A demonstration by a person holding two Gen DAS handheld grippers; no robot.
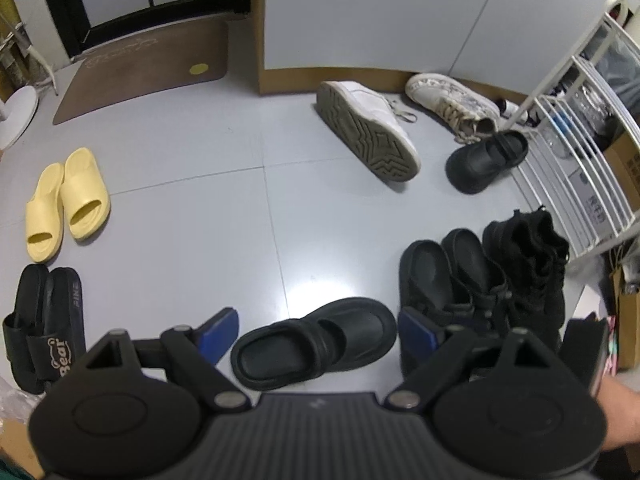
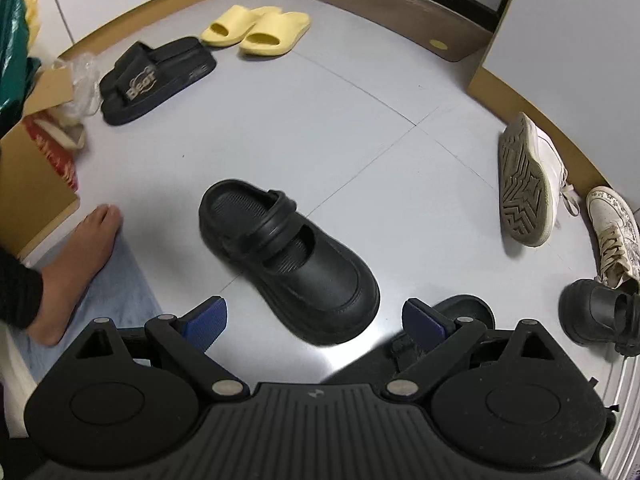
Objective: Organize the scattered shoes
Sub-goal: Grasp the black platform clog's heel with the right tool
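Note:
A black strap clog (image 1: 316, 346) (image 2: 288, 260) lies alone on the grey floor, between the wide-apart blue pads of my open left gripper (image 1: 320, 334) and just ahead of my open right gripper (image 2: 316, 320). Its twin (image 1: 486, 162) (image 2: 600, 312) lies near the white rack. A white sneaker (image 1: 368, 128) (image 2: 528, 188) rests on its side, sole showing, beside a patterned white sneaker (image 1: 452, 102) (image 2: 612, 236). Yellow slides (image 1: 66, 202) (image 2: 258, 30) and black "Bear" slides (image 1: 44, 320) (image 2: 156, 78) sit paired. Black sandals (image 1: 452, 276) and black knit sneakers (image 1: 528, 256) stand together.
A white wire shoe rack (image 1: 576, 128) stands at the right with boxes inside. A brown doormat (image 1: 140, 64) (image 2: 404, 12) lies by the door. A person's bare foot (image 2: 76, 256) rests on a blue cloth (image 2: 116, 280). Cardboard boxes and bags (image 2: 36, 136) crowd one edge.

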